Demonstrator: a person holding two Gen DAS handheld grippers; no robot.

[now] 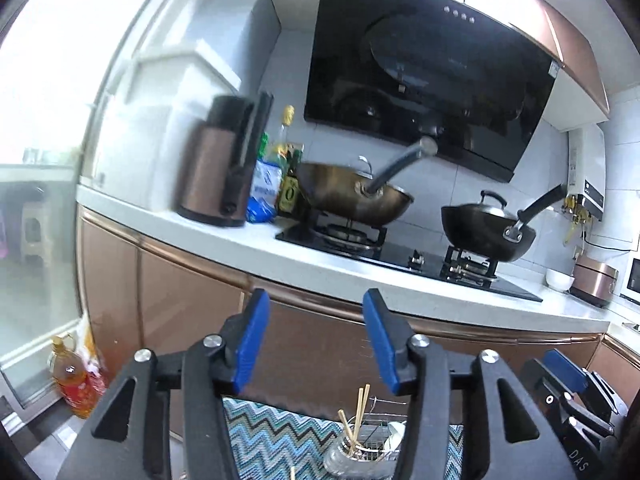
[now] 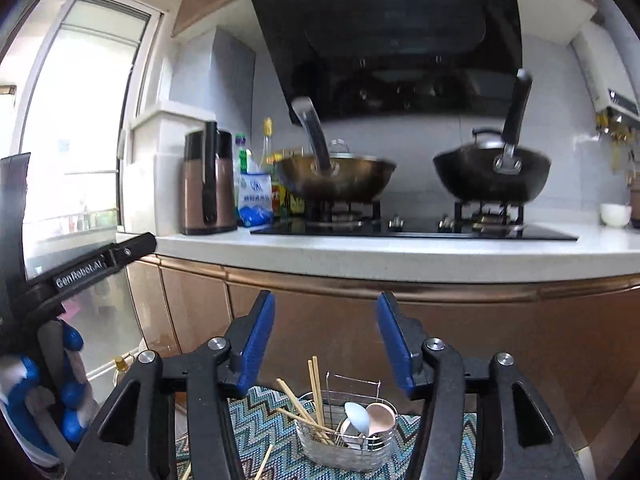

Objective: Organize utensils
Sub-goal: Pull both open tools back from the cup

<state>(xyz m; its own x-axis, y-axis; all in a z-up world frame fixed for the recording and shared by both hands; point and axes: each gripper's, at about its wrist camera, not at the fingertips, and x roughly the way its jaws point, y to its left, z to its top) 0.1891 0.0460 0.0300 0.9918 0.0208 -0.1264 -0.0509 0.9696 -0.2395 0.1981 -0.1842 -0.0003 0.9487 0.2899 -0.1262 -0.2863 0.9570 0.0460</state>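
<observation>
Both grippers empty w/ jaws apart: left gripper (image 1: 316, 344), right gripper (image 2: 325, 346). Wire utensil caddy (image 2: 348, 454) sits on zigzag mat (image 2: 256, 420) below and ahead of both, holding chopsticks (image 2: 316, 392) and spoons (image 2: 356, 416). Loose chopstick (image 2: 264, 462) lies on mat left of caddy, long axis slanting toward it; can't tell which hand is nearer.

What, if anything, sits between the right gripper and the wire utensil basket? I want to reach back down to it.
Nothing visible does. The right gripper is open and empty, and the wire basket with chopsticks and spoons lies below it on the zigzag mat, unobstructed.
</observation>
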